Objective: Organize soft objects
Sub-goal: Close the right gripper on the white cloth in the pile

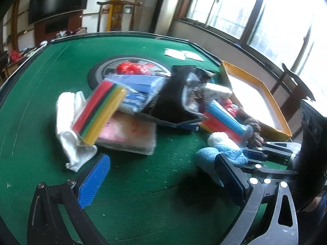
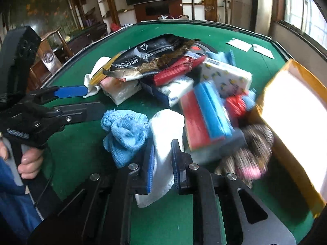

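Pinching a white cloth between its blue pads, the right gripper is clamped on it just above the green table. Beside it lies a blue knitted cloth. Left gripper stands open, empty. Beyond, packaged sponges and tissues are heaped near a yellow-rimmed box.

A white cloth hangs crumpled between the right gripper's fingers, pinched at its lower half. Just beside it on the left, touching it, a light blue knitted cloth lies bunched on the green tabletop. Behind them a loose heap holds a pack of coloured sponges, wrapped tissue packs, a black foil bag and a fuzzy brown item. Another white cloth lies at the heap's left, under a striped sponge pack.
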### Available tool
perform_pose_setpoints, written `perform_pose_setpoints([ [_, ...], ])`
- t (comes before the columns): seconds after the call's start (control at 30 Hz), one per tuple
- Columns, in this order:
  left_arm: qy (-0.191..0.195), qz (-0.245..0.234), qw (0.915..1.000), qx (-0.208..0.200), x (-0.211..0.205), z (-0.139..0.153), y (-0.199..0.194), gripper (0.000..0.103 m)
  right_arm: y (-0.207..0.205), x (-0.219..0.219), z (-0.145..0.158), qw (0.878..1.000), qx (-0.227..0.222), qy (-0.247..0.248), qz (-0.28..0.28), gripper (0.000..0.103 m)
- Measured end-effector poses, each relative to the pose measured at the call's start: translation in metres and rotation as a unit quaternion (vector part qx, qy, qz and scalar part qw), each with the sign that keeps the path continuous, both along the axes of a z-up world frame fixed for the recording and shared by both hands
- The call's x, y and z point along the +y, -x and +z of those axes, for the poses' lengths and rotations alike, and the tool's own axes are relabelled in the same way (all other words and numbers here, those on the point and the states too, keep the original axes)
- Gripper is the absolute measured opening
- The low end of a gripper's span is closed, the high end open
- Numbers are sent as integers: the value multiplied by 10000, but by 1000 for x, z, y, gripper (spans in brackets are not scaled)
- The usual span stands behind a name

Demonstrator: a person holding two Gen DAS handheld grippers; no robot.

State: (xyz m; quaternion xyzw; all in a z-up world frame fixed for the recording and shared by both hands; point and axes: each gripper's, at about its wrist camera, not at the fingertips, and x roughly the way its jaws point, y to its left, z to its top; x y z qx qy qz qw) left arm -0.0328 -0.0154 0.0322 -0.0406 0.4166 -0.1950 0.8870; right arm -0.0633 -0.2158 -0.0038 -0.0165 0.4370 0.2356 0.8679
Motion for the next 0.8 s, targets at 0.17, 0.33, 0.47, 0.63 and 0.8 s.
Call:
perform_pose_setpoints([
  [0.17, -173, -110, 9998, -39, -9, -2, 2, 102, 20, -28, 2, 9993, 74, 135, -338, 15],
  [0.33, -178, -102, 9998, -52, -8, -2, 3, 102, 28, -42, 1, 9990, 165, 88, -398, 18],
  [0.47, -187, -99, 9998, -22, -8, -3, 3, 102, 28, -46, -2, 9993, 154, 19, -339, 20],
  [0.63, -164, -124, 9998, -77, -9, -2, 4, 102, 23, -31, -9, 9991, 241, 47, -351, 20],
  [0.8, -147, -182, 9997, -75, -10, -2, 5, 102, 24, -14, -9, 9975, -53, 627, -320, 43],
])
